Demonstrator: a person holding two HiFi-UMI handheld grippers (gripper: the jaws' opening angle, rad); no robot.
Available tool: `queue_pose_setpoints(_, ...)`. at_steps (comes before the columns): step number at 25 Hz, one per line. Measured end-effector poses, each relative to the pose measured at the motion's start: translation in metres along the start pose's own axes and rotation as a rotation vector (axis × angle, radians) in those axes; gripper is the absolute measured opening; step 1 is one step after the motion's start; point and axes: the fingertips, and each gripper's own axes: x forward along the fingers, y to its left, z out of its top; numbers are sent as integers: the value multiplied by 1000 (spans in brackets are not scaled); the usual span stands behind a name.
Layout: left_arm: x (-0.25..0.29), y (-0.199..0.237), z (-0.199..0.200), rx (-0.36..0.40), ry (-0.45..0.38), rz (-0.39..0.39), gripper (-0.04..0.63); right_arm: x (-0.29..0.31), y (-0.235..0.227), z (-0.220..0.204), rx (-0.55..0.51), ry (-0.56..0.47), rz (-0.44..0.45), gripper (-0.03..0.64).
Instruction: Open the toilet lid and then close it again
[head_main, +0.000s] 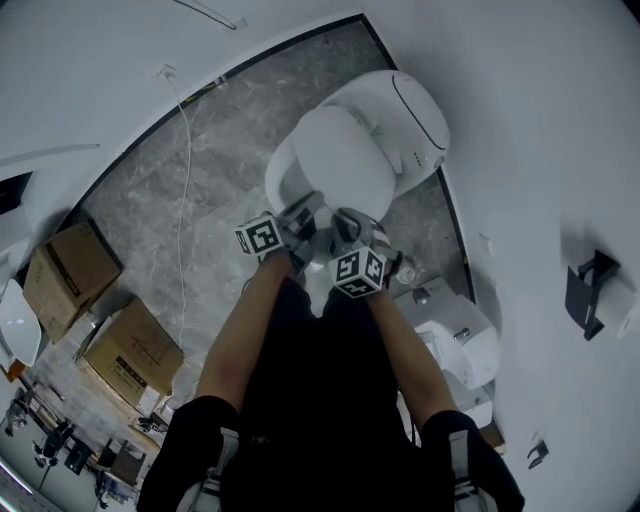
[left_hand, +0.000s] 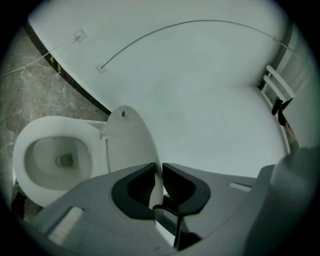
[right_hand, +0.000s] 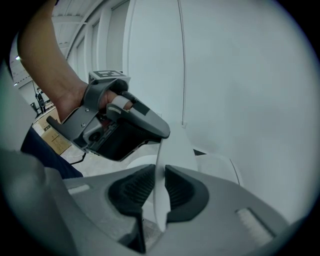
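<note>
The left gripper (left_hand: 161, 172) has its jaws drawn in to a narrow gap, and the thin front rim of the toilet lid (left_hand: 131, 145) is pinched edge-on between its ribbed pads (left_hand: 142, 184). The right gripper (right_hand: 161, 187) grips the same way just beside it, its jaws nearly together with one pad on each face of the lid's edge. From there the left gripper's body and the hand (right_hand: 107, 100) around it show close by on the same rim. Two grips side by side on the free edge, farthest from the hinge, probably give the most leverage and keep the broad, light panel from twisting as it swings. In the head view both grippers sit at the near edge of the lid, which hangs partway up, tilted off the seat and well apart from the bowl (left_hand: 55, 157) that lies open below it. The lid is neither leaning back against the tank (head_main: 420, 110) nor lying down flat, so the swing looks to be about midway. Whether this is the raising or the lowering half cannot be told. Around the toilet are the grey marbled floor (head_main: 220, 150), white walls and some cardboard boxes (head_main: 68, 268) well off to the side
</note>
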Motion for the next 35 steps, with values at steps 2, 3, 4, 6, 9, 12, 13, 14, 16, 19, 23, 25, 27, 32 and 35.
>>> queue_pose_setpoints(2,3,-1,0,53,10,16,38,-3,-4,-1,2,-2,-1,64)
queue_pose_setpoints(3,4,-3,0,89,18,29,40,-4,-6,-2,5,-4,1,64)
queue_pose_setpoints(4,6,-6,-1,127,26,42,41,-6,-7,-4,8,-5,4,64)
queue_pose_setpoints(6,7,-12,2,183,33,58,43,-9,-12,-4,18,-10,5,63)
queue_pose_setpoints(9,2,-20,13,224,13,72,41,-14,-20,-1,30,-26,12,61)
queue_pose_setpoints(12,-5,-25,16,269,39,84,41,-19,-30,1,17,-34,14,60)
queue_pose_setpoints(13,-8,-26,16,291,53,91,41,-20,-34,0,16,-36,13,60)
queue_pose_setpoints(14,-11,-27,17,314,65,102,41,-22,-38,0,16,-38,11,58)
queue_pose_setpoints(16,-21,-27,16,360,84,136,41,-27,-45,-1,16,-43,8,57)
queue_pose_setpoints(19,-40,-29,17,429,97,193,41,-32,-57,-1,24,-47,3,54)
queue_pose_setpoints(23,-67,-31,17,502,106,257,40,-39,-74,-2,22,-44,-2,52)
queue_pose_setpoints(25,-79,-32,17,517,97,282,40,-43,-85,-2,30,-44,-12,51)
queue_pose_setpoints(27,-88,-34,17,522,81,302,41,-47,-97,-3,50,-43,-25,49)
queue_pose_setpoints(32,-99,-40,7,523,54,330,40,-55,-127,-8,97,-35,-32,43)
queue_pose_setpoints(35,-107,-44,7,527,21,350,41,-59,-145,-11,123,-27,-40,40)
